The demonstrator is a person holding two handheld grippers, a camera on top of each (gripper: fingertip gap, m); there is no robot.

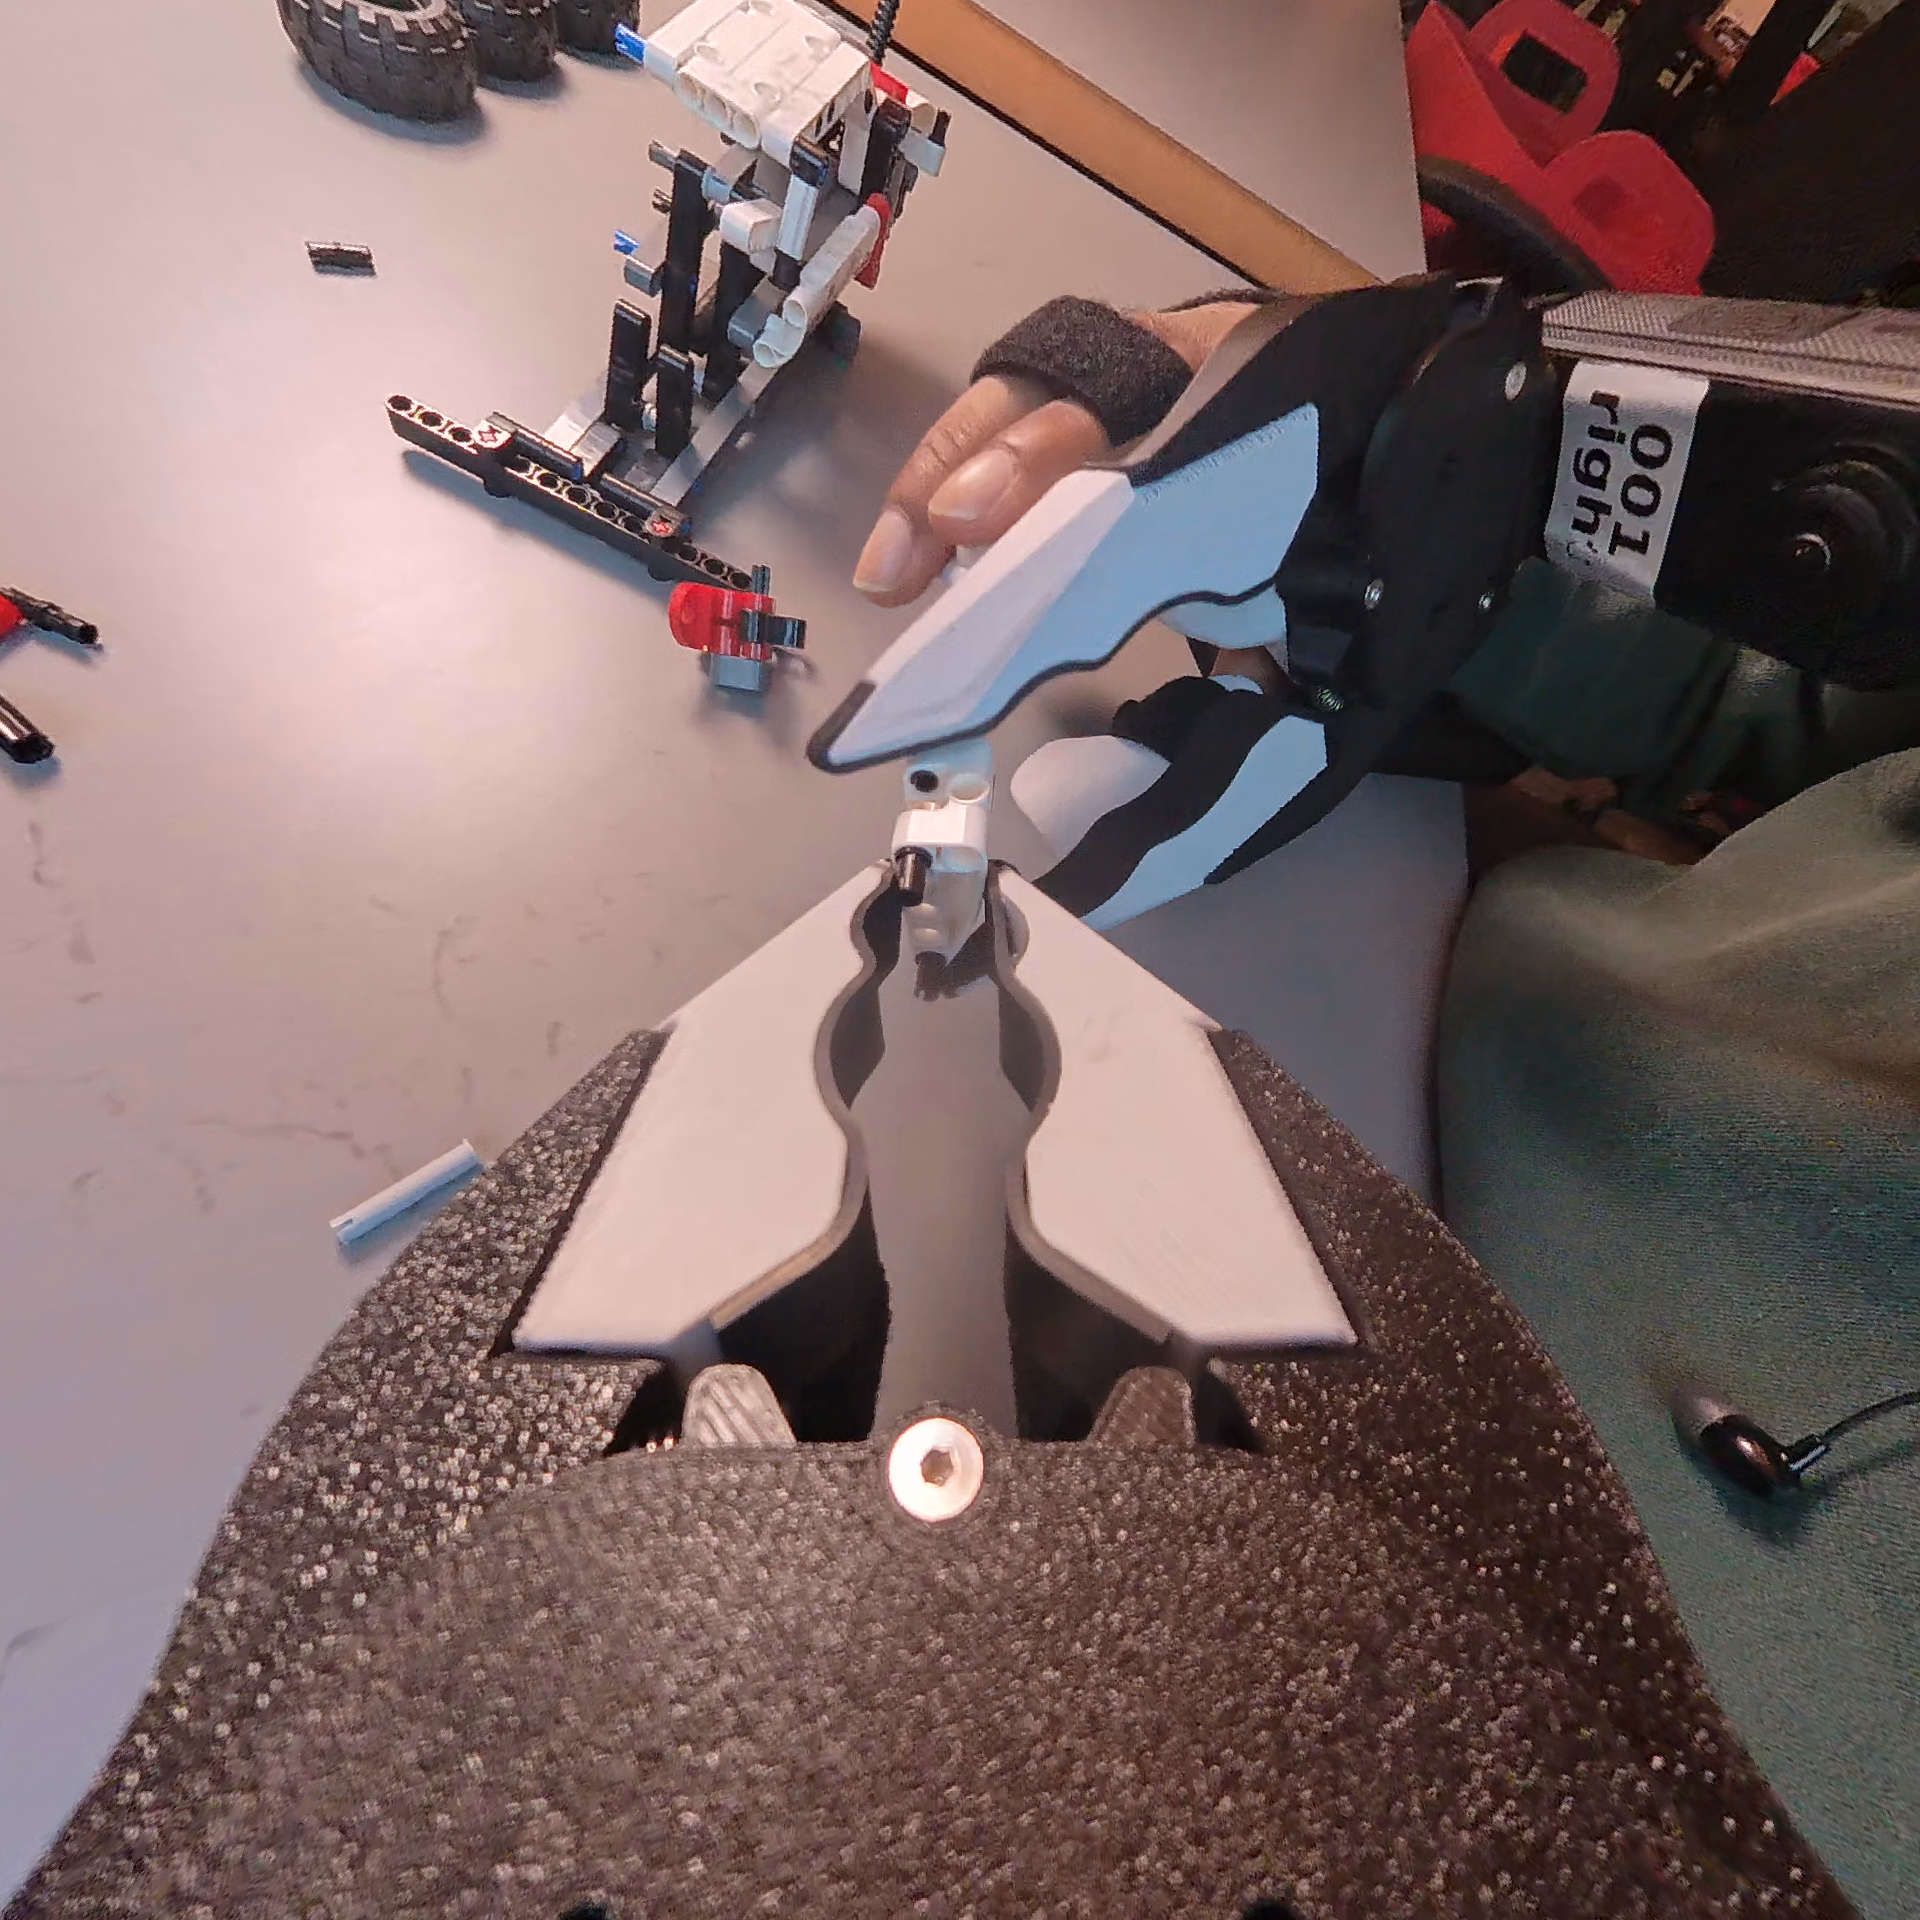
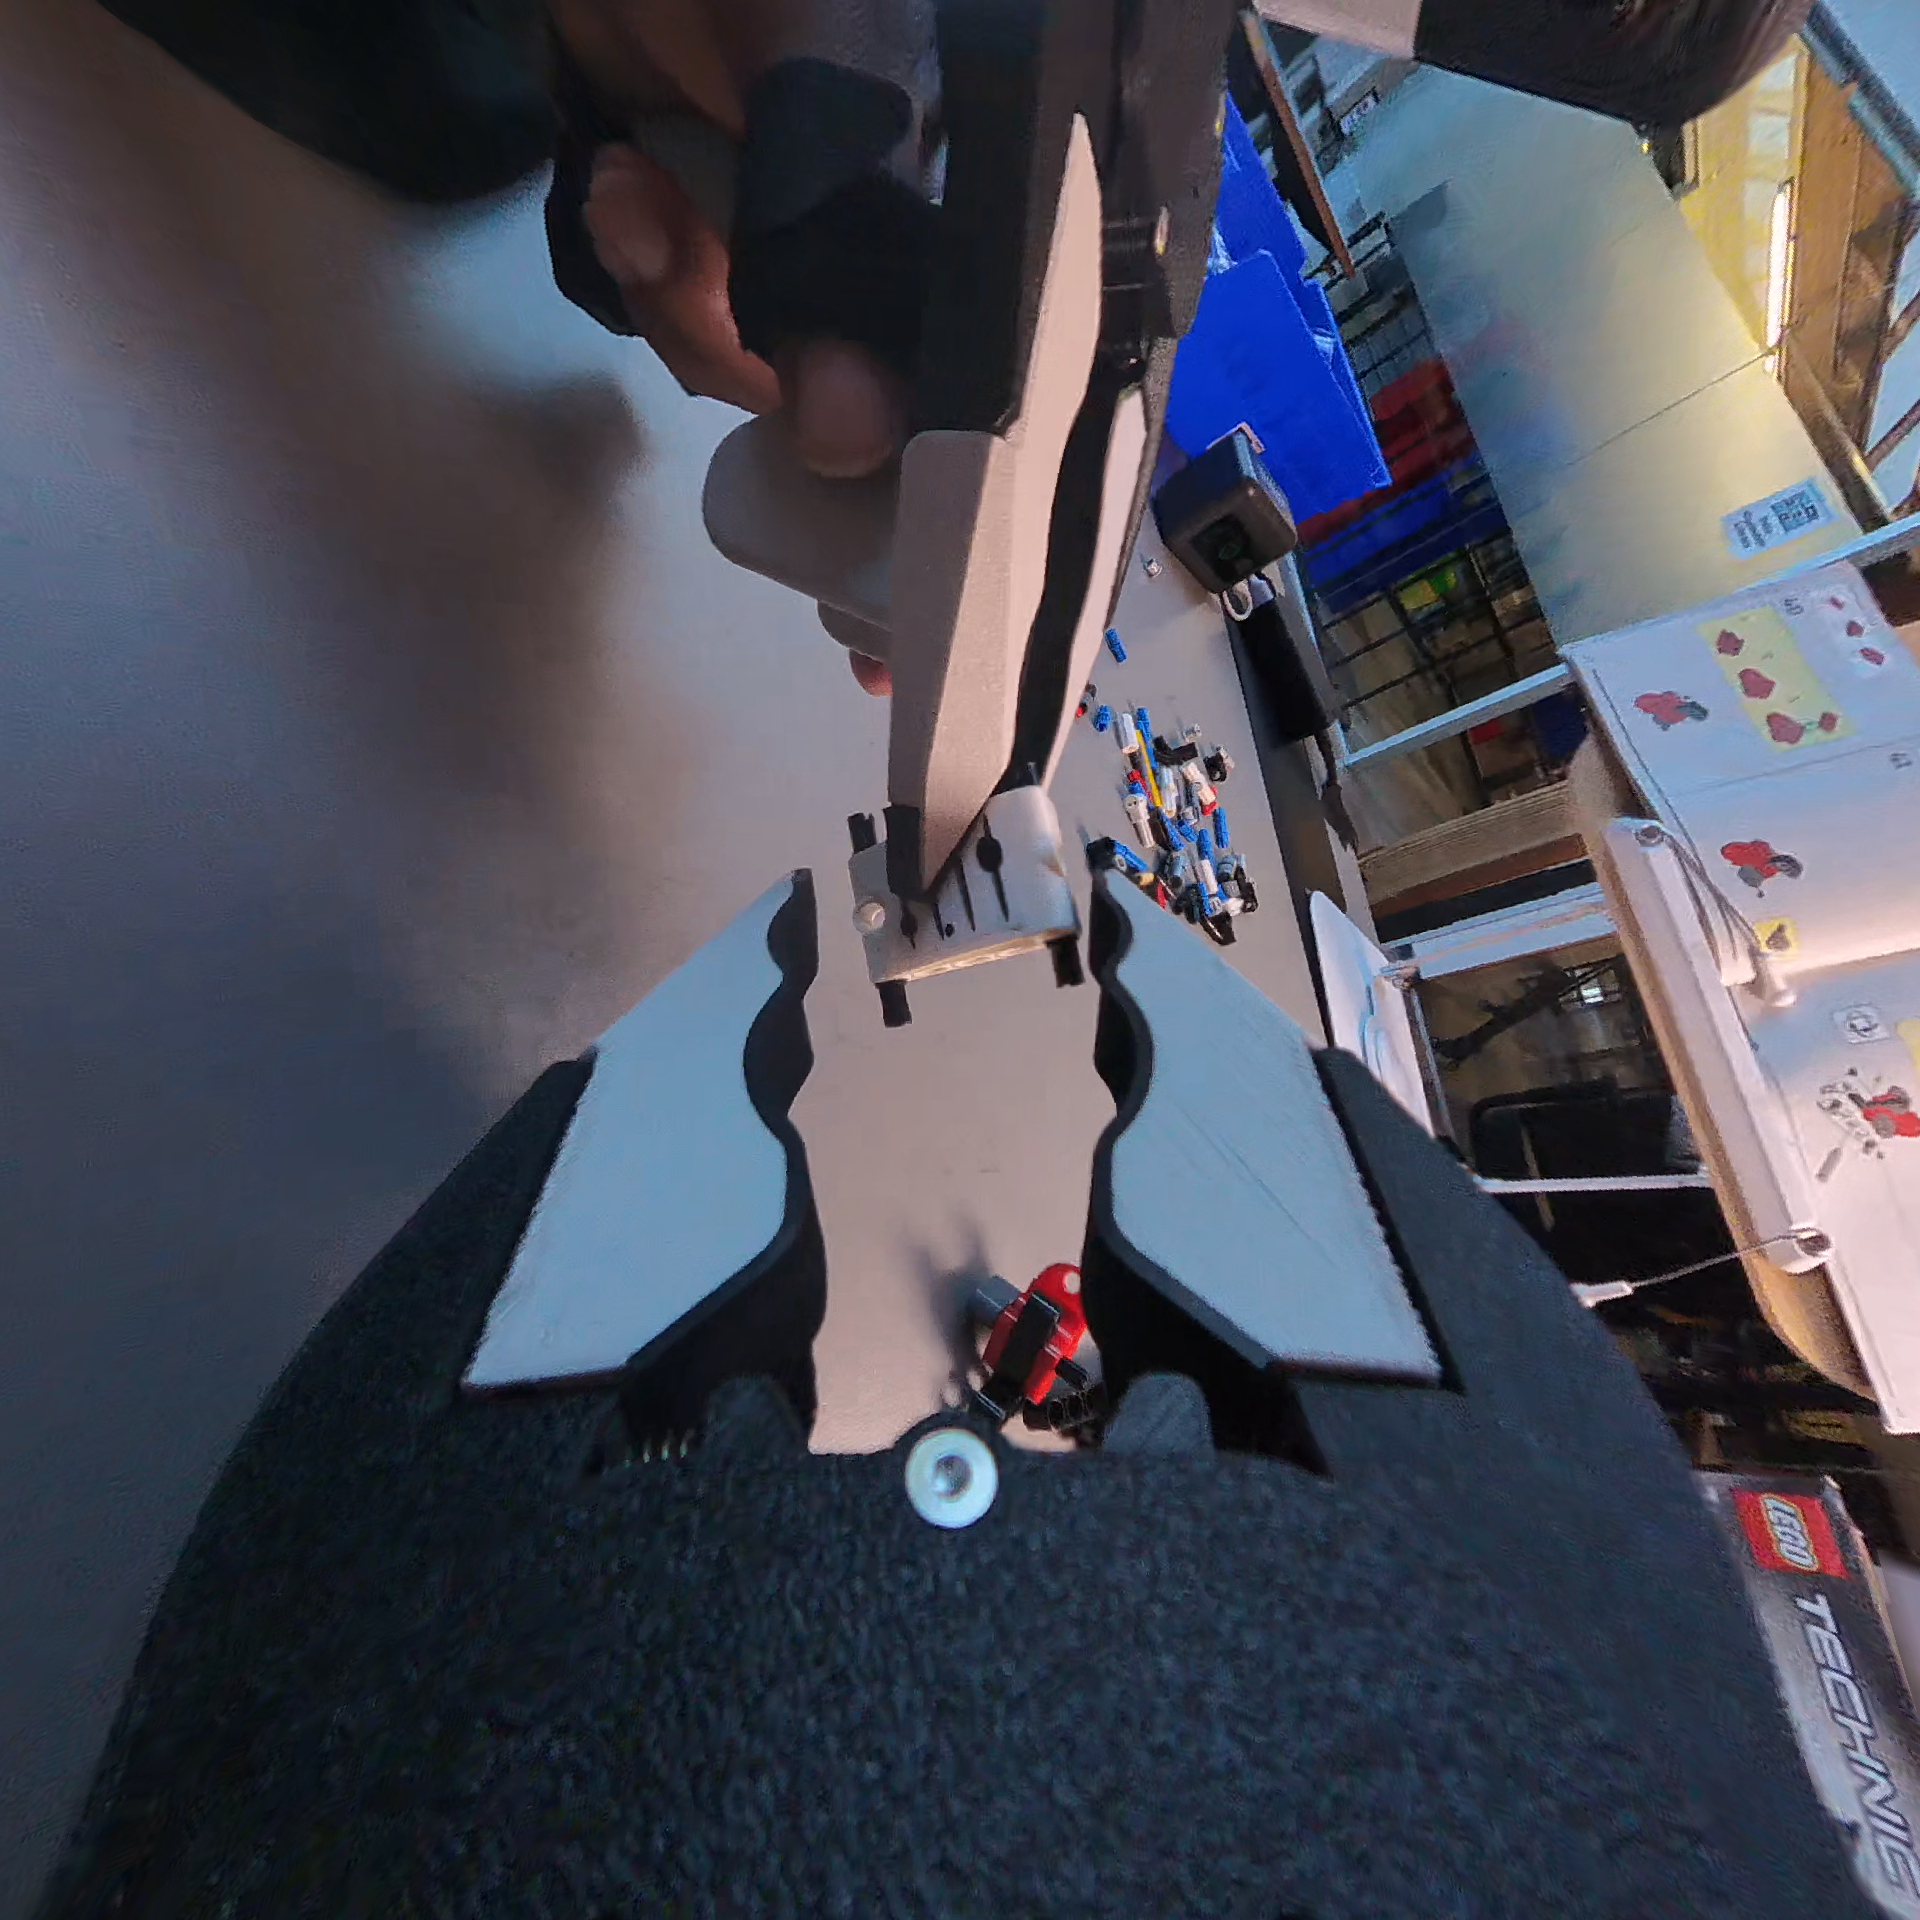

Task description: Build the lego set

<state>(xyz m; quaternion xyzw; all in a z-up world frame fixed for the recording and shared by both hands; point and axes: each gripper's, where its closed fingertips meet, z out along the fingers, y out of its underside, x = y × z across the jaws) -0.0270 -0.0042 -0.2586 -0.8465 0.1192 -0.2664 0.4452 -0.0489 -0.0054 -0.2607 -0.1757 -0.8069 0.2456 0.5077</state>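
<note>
My left gripper (image 1: 940, 899) is shut on a small white lego piece with black pins (image 1: 940, 831) and holds it above the grey table (image 1: 312, 883). In the right wrist view the left gripper (image 2: 935, 847) comes down from the top onto the piece (image 2: 997, 914). My right gripper (image 2: 951, 894) is open, with its fingertips on either side of the piece. In the left wrist view the right gripper (image 1: 966, 821) reaches in from the right, one finger just above the piece and one below. A partly built white and black model (image 1: 748, 260) stands far back.
A small red and black assembly (image 1: 727, 623) (image 2: 1039, 1330) lies near a long black beam (image 1: 571, 488). Black tyres (image 1: 384, 42) sit at the back left. A white tube (image 1: 405, 1190) lies nearby. A pile of small parts (image 2: 1174, 821), a set box (image 2: 1829, 1662) and instruction pages (image 2: 1766, 675) lie to the right. My left and right fingertips are right by each other.
</note>
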